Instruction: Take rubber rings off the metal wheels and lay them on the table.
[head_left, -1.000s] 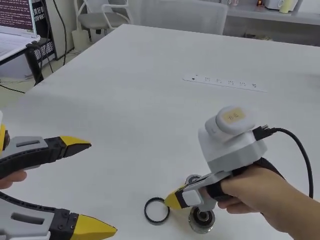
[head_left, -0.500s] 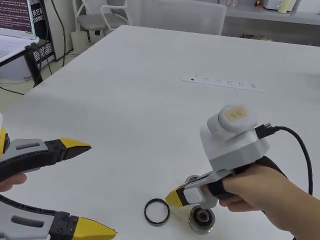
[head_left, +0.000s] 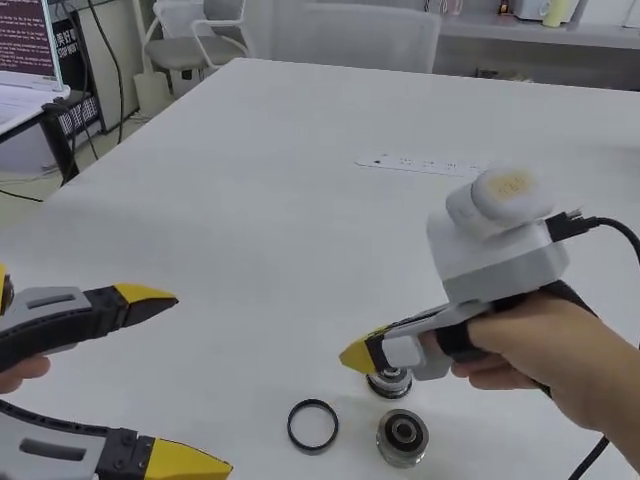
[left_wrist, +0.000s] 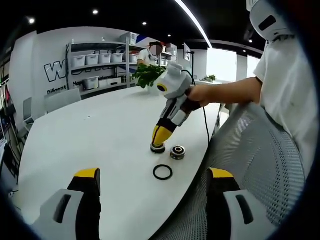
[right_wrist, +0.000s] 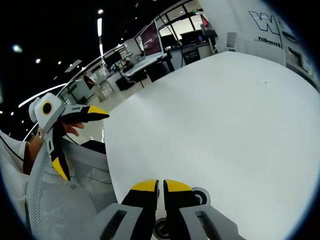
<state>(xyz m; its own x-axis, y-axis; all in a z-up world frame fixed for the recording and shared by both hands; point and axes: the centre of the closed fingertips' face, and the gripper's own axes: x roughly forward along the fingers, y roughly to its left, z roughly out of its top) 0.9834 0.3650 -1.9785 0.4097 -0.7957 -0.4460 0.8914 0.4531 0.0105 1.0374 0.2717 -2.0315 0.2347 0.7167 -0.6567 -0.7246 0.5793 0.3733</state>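
step: one rubber ring (head_left: 313, 425) already lies flat on the desk (head_left: 250, 200), just beside the near wheel (head_left: 403, 438), which looks stripped; far wheel (head_left: 390, 381) is the one being worked, and a dark band round it suggests its ring is not yet off
right gripper: (head_left: 350, 357) jaws pressed together, yellow tips down at the top edge of the far wheel; nothing visible between them in the right gripper view, so can't tell if they've nipped the band
left gripper: (head_left: 200, 380) jaws spread wide, holding nothing, hovering over the desk well apart from both wheels, on their left
wheels: both upright on the flat face, near each other at the desk's near edge
next: my read is that the band needs catching at one spot on the rim and peeling up and outward; the left gripper probably has to come in and pin the wheel
risk: small wheel, nothing holding it, likely to skid or lift with the band
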